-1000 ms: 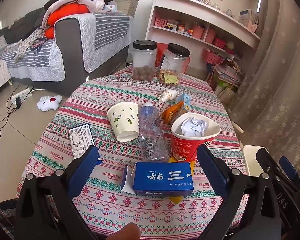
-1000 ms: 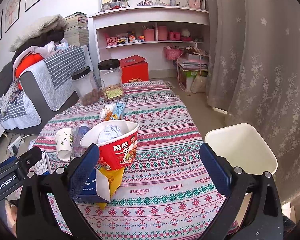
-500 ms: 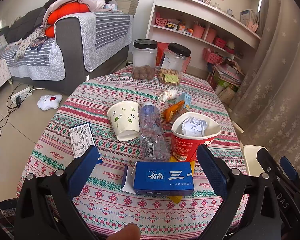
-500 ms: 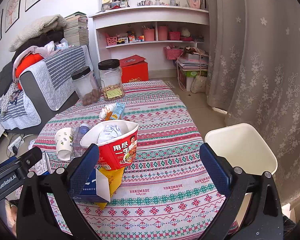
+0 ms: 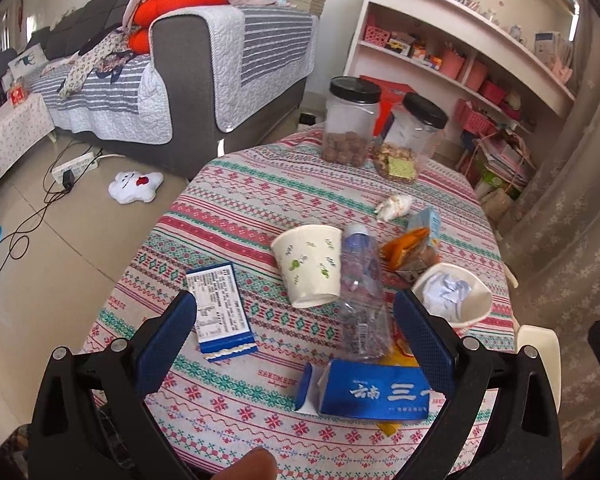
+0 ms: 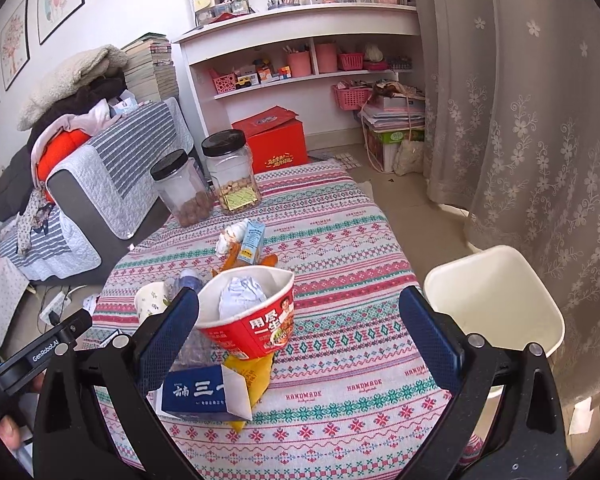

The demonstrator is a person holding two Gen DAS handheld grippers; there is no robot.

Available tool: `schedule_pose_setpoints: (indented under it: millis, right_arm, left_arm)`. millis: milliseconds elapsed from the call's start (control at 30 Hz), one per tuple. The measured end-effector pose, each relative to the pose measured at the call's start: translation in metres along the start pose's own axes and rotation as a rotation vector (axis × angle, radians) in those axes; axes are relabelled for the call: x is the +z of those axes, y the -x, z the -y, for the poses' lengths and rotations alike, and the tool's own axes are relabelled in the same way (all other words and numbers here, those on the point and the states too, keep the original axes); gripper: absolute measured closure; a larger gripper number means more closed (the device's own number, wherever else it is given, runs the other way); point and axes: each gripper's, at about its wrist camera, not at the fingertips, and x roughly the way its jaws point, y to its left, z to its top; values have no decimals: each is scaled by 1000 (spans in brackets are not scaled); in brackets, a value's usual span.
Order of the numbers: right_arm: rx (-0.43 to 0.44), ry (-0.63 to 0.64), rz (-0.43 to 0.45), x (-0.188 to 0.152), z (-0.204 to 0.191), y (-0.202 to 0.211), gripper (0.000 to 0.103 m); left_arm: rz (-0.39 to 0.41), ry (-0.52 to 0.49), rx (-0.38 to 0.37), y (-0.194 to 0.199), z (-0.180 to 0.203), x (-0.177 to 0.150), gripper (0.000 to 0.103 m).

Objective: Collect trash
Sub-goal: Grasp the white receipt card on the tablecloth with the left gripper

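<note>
Trash lies on the round patterned table [image 5: 260,184]: a paper cup on its side [image 5: 310,266], a crushed clear bottle [image 5: 362,292], a blue carton [image 5: 374,390], a flat blue-white box [image 5: 219,312], orange wrappers [image 5: 410,248] and a red noodle cup [image 6: 250,318] with crumpled paper inside. My left gripper [image 5: 296,338] is open, above the near table edge, the cup and bottle ahead between its fingers. My right gripper [image 6: 300,340] is open, with the noodle cup just inside its left finger. A white bin [image 6: 494,300] stands right of the table.
Two black-lidded jars [image 5: 352,122] [image 5: 410,138] stand at the table's far edge. A small milk carton [image 6: 252,240] and a white wad [image 5: 394,206] lie beyond the wrappers. A sofa [image 5: 188,80], shelves [image 6: 300,64] and a curtain [image 6: 540,120] surround the table.
The left gripper has swung left and risen, so the flat blue-white box now sits by its left finger and the noodle cup is at the right. The right gripper has barely moved.
</note>
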Motion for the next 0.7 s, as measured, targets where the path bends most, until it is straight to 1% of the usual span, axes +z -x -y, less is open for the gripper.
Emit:
schedule_pose_setpoints:
  millis: [100,200,267,333,367,400,433,467,500,567,600,700]
  right_arm:
    - [33,38,-58,21,-10,-22,7]
    - [40,70,-108,22,-11,-50,7]
    - [41,62,-140,13,-4,-68,7]
    - [40,29,-220,6,2,-86,7]
    - [69,12,-252,6,3,-91,7]
    - [95,12,-255,6,1,-92,7]
    - [94,29,-244,7,-3,-92,7]
    - [82,54,-233,8,-8,-92,7]
    - [73,73,-226,8,-12,-92,7]
    - [86,82,-229,9,-18,-94,7]
    - [96,81,-239,10,-20,-98,7]
    - [100,99,-256,8,-29,-104,7]
  left_arm:
    - [-123,47,36,-29,-22,29,7]
    - [-284,89,70,-67,-44,42,7]
    - [-383,153,74,-93,-62,38,7]
    - [-474,227,64,-120,-78,26,7]
    - [-524,254,61,-133,-82,20,7]
    - [-579,277,62,-144,-85,13,7]
    - [-616,296,49,-152,-86,10,8]
    - [-623,295,38,-157,-85,9,8]
    - [-612,278,52,-158,-82,11,8]
    - [-576,240,100,-156,-77,15,8]
    - [-575,236,103,-156,-75,15,8]
    - [-618,242,114,-161,-72,9,9]
